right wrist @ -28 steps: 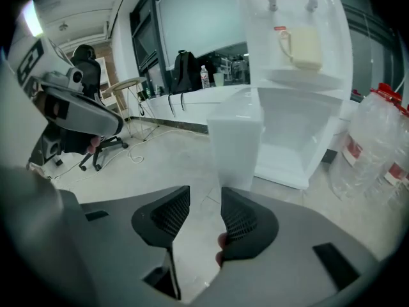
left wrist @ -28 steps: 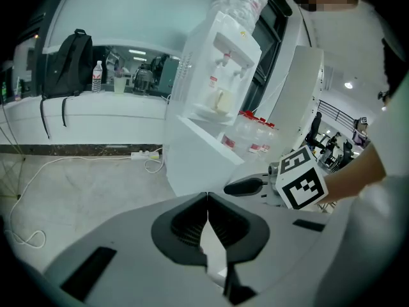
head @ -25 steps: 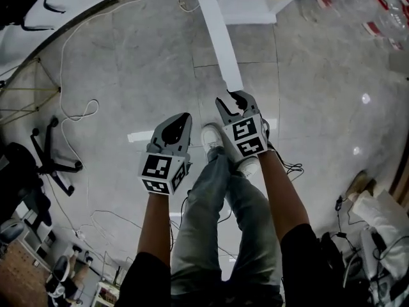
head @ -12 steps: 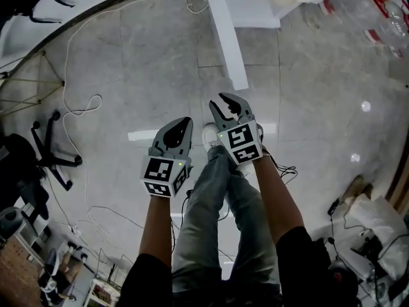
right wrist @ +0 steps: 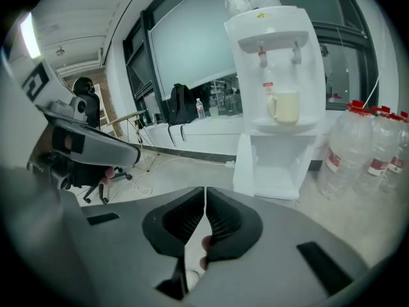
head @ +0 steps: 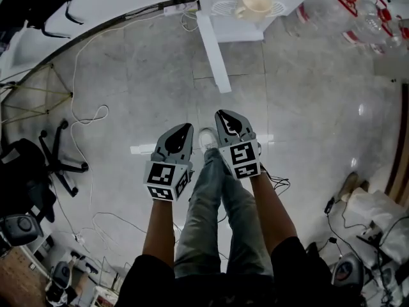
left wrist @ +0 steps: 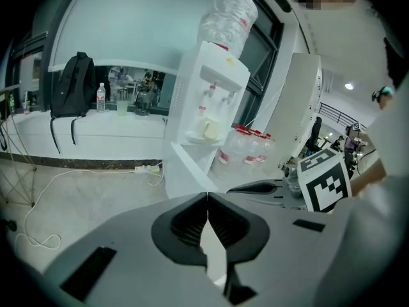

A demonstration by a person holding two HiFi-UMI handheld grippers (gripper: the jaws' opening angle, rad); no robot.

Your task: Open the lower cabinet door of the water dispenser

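The white water dispenser [right wrist: 281,75] stands ahead with a cream cup [right wrist: 285,107] on its tray. Its lower cabinet door [right wrist: 245,162] is swung out to the left, and the bare white compartment [right wrist: 287,168] shows. From above, the door [head: 213,51] sticks out over the floor toward me. My right gripper [right wrist: 205,189] has just been closing and is now shut with nothing between its jaws. It hangs short of the door's free edge [head: 225,114]. My left gripper [left wrist: 207,194] is shut and empty beside it [head: 186,127]. Both are held above the person's legs.
Several water bottles [right wrist: 377,155] stand right of the dispenser. A power strip and white cables [head: 179,8] lie on the grey floor. An office chair [head: 45,162] is at the left, and bags [head: 377,213] are at the right. A black backpack [left wrist: 75,85] sits on the window ledge.
The right gripper's jaws have gone from open to shut, empty. Both grippers have lifted and now sit farther from the door's free edge. More of the dispenser and cup shows at the top.
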